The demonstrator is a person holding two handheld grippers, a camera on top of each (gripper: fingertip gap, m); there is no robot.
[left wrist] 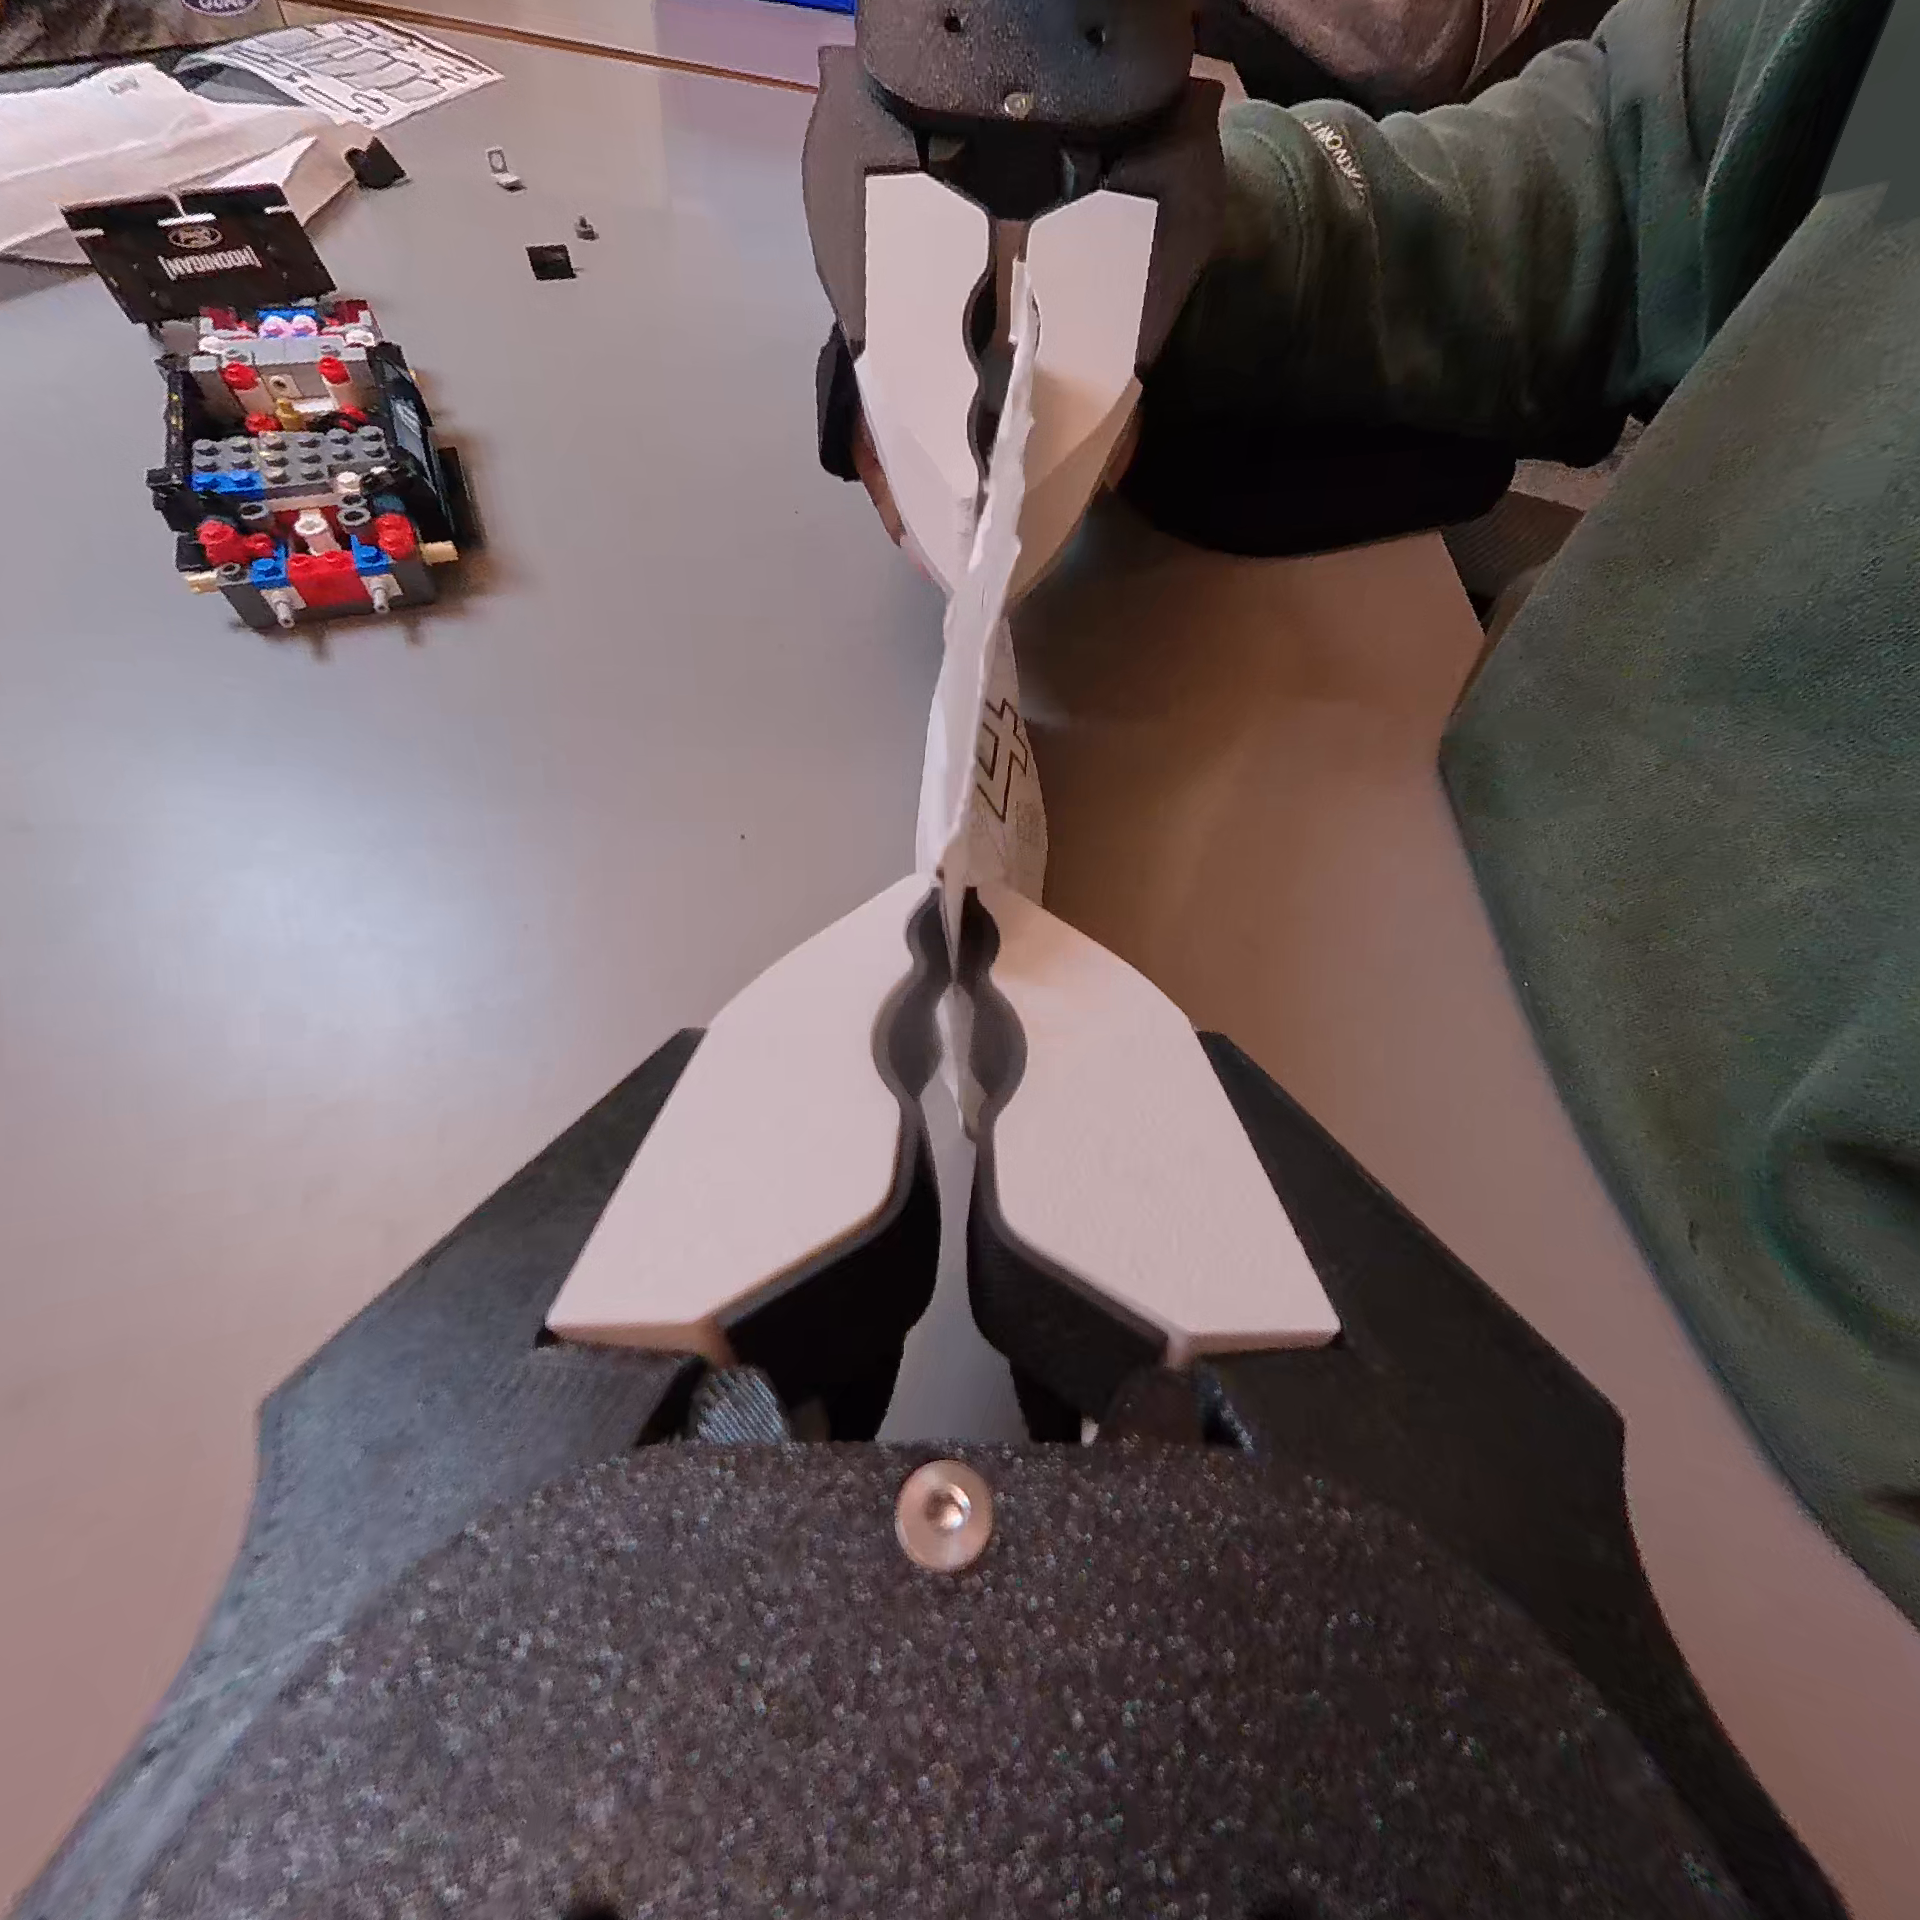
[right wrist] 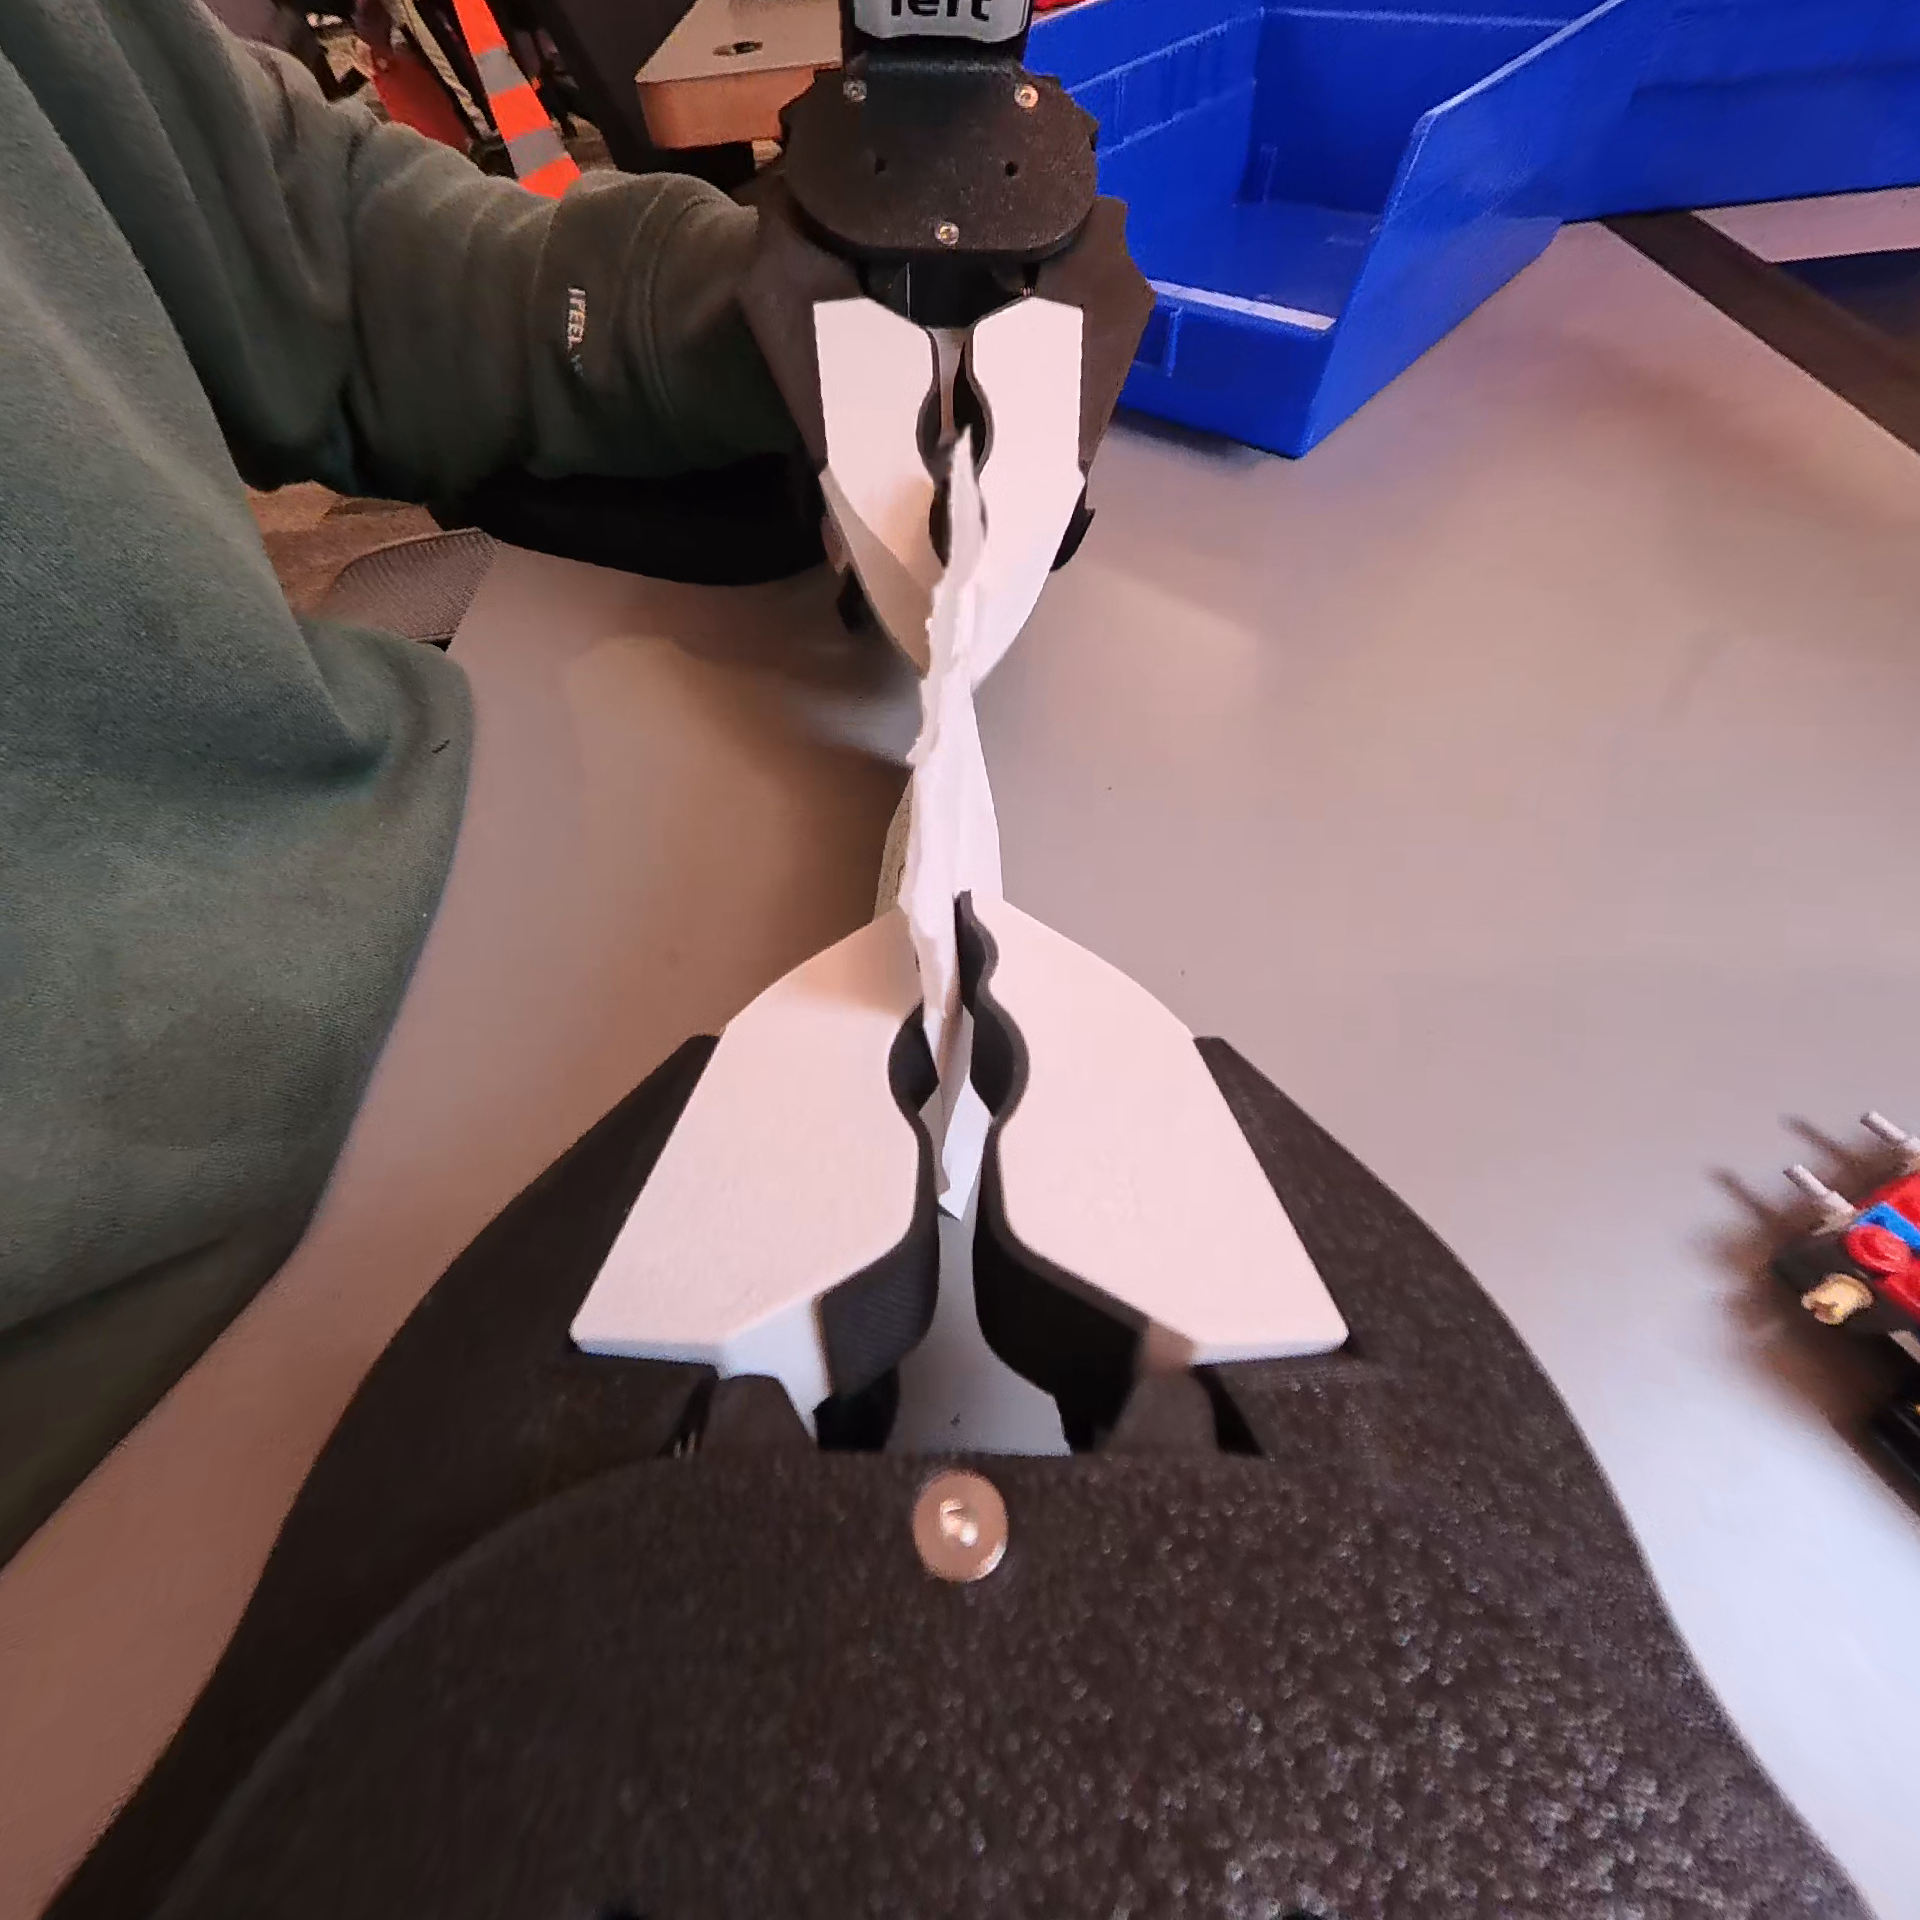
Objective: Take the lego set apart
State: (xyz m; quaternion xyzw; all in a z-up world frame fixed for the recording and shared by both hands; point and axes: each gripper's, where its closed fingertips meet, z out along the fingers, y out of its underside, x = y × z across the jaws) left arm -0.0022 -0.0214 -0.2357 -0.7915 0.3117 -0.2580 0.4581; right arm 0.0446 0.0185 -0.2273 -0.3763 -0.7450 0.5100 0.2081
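My left gripper (left wrist: pixel 951 906) and my right gripper (right wrist: pixel 961 920) face each other tip to tip above the grey table (left wrist: pixel 520 831). Both are shut on the ends of one white torn paper strip (left wrist: pixel 982 707), which is twisted between them and also shows in the right wrist view (right wrist: pixel 956 790). The right gripper shows far off in the left wrist view (left wrist: pixel 966 540), and the left gripper in the right wrist view (right wrist: pixel 935 634). The partly stripped lego car (left wrist: pixel 301 468), with red, blue and grey bricks, sits on the table to the far left, its end at the right wrist view's right edge (right wrist: pixel 1870 1278).
A black printed panel (left wrist: pixel 197 260) stands at the car's far end. Small loose black pieces (left wrist: pixel 551 260) lie beyond it, with white paper sheets (left wrist: pixel 156 135) at the back left. A blue bin (right wrist: pixel 1455 208) stands at the back. A person's green sleeves (left wrist: pixel 1714 831) flank the grippers. Across from one pair of fingers to the other is roughly 7 cm. The partly stripped lego car (left wrist: pixel 301 468) is about 20 cm from my right fingertips.
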